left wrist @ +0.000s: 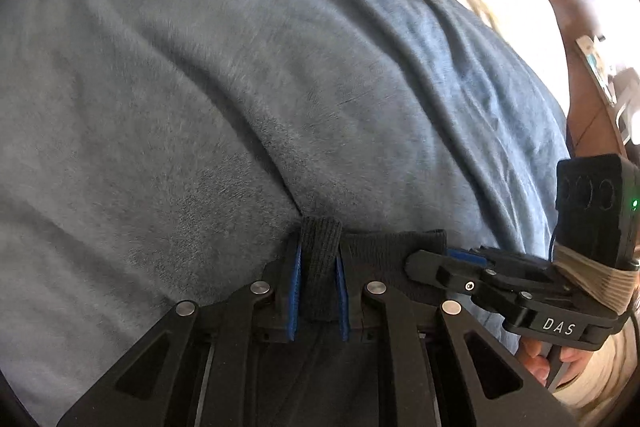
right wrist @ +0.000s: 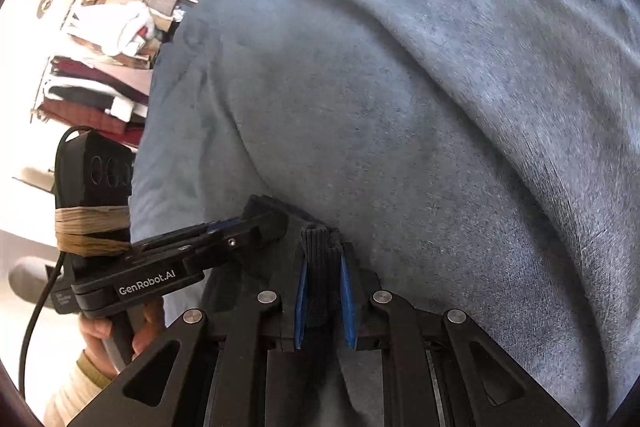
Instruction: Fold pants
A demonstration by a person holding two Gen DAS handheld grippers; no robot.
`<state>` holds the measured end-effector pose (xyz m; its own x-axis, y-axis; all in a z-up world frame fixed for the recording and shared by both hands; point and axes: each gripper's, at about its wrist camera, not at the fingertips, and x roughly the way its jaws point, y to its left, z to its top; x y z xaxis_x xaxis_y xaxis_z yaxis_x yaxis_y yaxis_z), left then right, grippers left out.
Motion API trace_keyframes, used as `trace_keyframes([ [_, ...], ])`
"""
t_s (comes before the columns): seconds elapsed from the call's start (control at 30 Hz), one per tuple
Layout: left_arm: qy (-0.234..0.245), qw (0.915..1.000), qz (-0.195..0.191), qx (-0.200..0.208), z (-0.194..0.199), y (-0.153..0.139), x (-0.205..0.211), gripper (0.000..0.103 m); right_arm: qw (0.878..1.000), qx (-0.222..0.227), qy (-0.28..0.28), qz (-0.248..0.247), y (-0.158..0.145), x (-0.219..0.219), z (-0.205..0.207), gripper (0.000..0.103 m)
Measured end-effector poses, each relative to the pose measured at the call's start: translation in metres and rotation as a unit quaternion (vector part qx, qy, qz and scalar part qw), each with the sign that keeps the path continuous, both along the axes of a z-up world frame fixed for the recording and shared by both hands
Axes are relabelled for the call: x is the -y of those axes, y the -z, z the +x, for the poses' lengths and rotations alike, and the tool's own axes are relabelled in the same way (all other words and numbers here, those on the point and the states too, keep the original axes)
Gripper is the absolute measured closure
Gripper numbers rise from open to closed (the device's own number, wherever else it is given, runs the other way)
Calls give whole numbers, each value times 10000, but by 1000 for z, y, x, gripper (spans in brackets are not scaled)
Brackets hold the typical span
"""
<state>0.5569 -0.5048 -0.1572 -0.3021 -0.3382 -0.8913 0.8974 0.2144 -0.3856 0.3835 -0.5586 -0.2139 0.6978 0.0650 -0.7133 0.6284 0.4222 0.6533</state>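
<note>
Left gripper [left wrist: 319, 259] fingers clamped on the dark ribbed cuff [left wrist: 320, 247] of the blue-grey pants [left wrist: 280, 75]. Right gripper [right wrist: 323, 267] likewise pinches cuff. Grippers just beside each other; pants spread ahead. Clothes stack [right wrist: 108, 39] beyond.

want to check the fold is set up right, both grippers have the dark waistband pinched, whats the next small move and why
Probably lift both together and carry the waistband out over the pants. The left gripper and right gripper are each shut on the dark ribbed band, side by side, and the blue-grey fabric spreads ahead of them, still creased.
</note>
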Motion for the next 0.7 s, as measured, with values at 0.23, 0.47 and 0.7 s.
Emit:
trace_keyframes([
  [0.23, 12, 9978, -583, 325, -10, -63, -28, 88, 9961, 188, -369, -776, -55, -22, 1, 87],
  [0.47, -173, 9936, -1006, 482, -13, -121, -75, 88, 9868, 456, -706, -1386, -116, -53, -5, 87],
  [0.7, -538, 9888, -1253, 603, -17, -171, -143, 87, 9713, 721, -1201, -1922, -169, -103, 2, 87],
])
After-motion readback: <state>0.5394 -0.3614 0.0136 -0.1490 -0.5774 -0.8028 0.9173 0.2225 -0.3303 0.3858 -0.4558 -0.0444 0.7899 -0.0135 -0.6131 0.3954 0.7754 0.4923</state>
